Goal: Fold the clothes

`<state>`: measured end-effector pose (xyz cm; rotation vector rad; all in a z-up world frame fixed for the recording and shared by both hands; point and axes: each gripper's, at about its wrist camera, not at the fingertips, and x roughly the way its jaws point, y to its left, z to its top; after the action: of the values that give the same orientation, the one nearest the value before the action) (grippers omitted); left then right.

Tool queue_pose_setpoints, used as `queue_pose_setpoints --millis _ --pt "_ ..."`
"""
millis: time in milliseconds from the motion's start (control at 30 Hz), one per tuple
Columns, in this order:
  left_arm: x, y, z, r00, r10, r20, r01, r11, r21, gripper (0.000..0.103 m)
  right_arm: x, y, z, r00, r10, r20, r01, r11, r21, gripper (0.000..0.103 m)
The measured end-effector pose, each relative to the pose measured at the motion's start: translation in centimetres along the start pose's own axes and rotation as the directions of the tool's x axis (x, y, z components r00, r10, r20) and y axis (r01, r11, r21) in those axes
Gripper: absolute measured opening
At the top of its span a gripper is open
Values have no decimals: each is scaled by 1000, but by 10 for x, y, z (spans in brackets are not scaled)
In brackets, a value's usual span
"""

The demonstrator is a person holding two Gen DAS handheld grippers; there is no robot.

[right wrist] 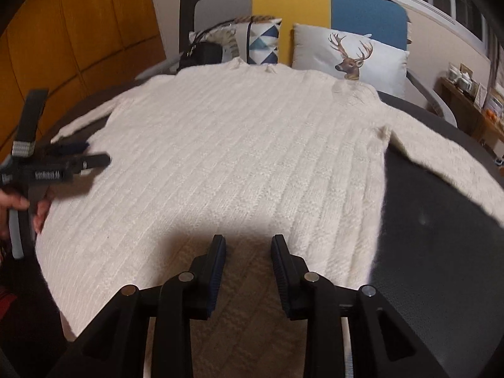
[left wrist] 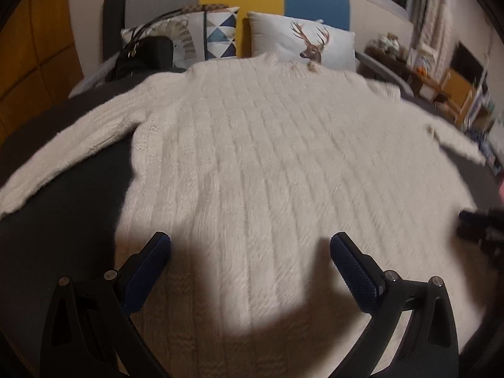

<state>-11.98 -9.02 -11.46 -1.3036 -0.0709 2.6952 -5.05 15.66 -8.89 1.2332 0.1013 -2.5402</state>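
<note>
A white ribbed knit sweater (left wrist: pixel 267 157) lies flat on a dark bed cover, collar toward the pillows and both sleeves spread out to the sides. My left gripper (left wrist: pixel 250 237) hovers over the lower body of the sweater, its blue pads wide apart and nothing between them. In the right wrist view the same sweater (right wrist: pixel 236 157) fills the middle. There my right gripper (right wrist: pixel 249 238) hangs above the hem area, its pads a narrow gap apart and holding nothing. A hand holds the left gripper (right wrist: pixel 91 152) at the sweater's left edge.
A deer-print cushion (left wrist: pixel 310 44), a triangle-pattern pillow (left wrist: pixel 220 31) and a black handbag (left wrist: pixel 145 56) sit at the head of the bed. Bare dark bed cover (right wrist: pixel 434 220) shows to the right of the sweater. Wooden wardrobe doors (right wrist: pixel 78 31) stand on the left, with cluttered shelves (left wrist: pixel 456 88) on the right.
</note>
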Motion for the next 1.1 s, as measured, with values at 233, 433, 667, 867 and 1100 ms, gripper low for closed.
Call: queue_pose_setpoints --millis 233,433,667,867,1100 --pt "31 13 49 999 29 17 -26 986 -165 103 -11 -69 47 980 -188 68 177 974 138 30" --pt "57 10 47 993 114 -3 -114 988 -106 103 16 -169 71 941 -335 -33 331 901 281 30" --pt "59 5 43 987 158 -8 -158 985 -73 103 49 -265 61 905 -406 -131 419 786 454 30" --pt "61 5 43 987 163 -5 -163 984 -70 103 53 -284 44 869 -477 -133 485 763 427 30" --pt "61 6 42 987 162 -1 -161 984 -69 103 51 -268 61 837 -520 -168 541 745 390 31"
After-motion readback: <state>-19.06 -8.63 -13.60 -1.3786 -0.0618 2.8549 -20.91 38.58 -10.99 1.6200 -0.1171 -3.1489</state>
